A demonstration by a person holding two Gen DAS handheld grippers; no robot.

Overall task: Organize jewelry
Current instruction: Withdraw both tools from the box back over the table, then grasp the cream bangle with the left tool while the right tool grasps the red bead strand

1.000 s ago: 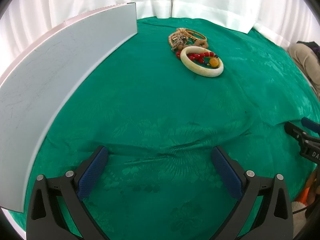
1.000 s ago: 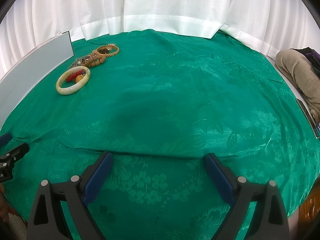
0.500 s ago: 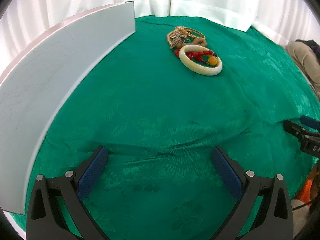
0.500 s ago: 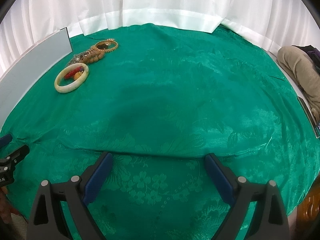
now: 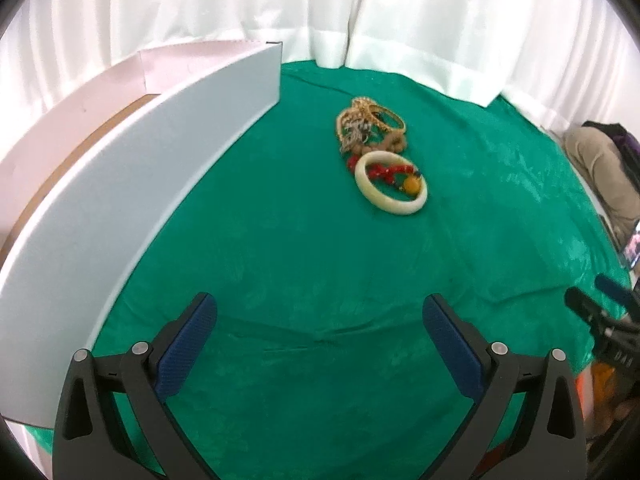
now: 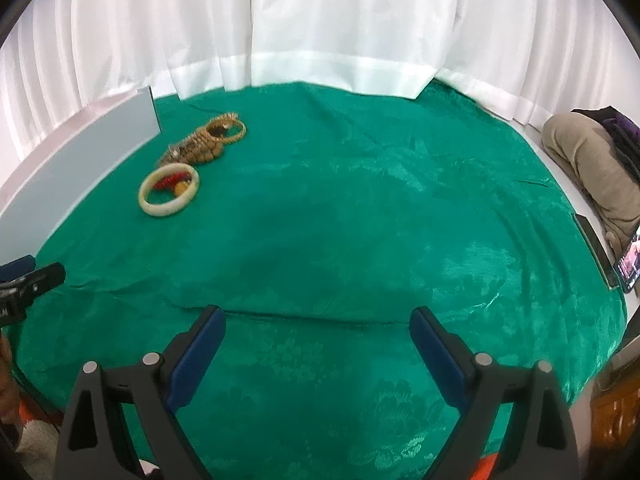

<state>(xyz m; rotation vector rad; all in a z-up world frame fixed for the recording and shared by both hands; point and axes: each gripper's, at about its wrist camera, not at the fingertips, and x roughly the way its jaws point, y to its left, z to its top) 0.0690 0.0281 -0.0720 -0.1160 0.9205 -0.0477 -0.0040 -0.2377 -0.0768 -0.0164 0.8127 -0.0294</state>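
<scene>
A cream bangle lies on the green cloth with a red bead string and an amber bead inside it. Behind it sits a tangle of gold bangles and brown beads. My left gripper is open, well short of the jewelry, with nothing between its fingers. My right gripper is open too, far to the right of the pile. A grey-walled box stands along the left; its brown inside shows over the wall.
White curtains hang behind the table. A beige bundle and a phone lie at the right edge. The green cloth has creases near both grippers. Each gripper's tip shows at the edge of the other's view.
Both views have lifted and tilted down a little: the jewelry sits lower in each frame, and the box's inside and pink far wall now show over its grey wall. Both grippers stay open.
</scene>
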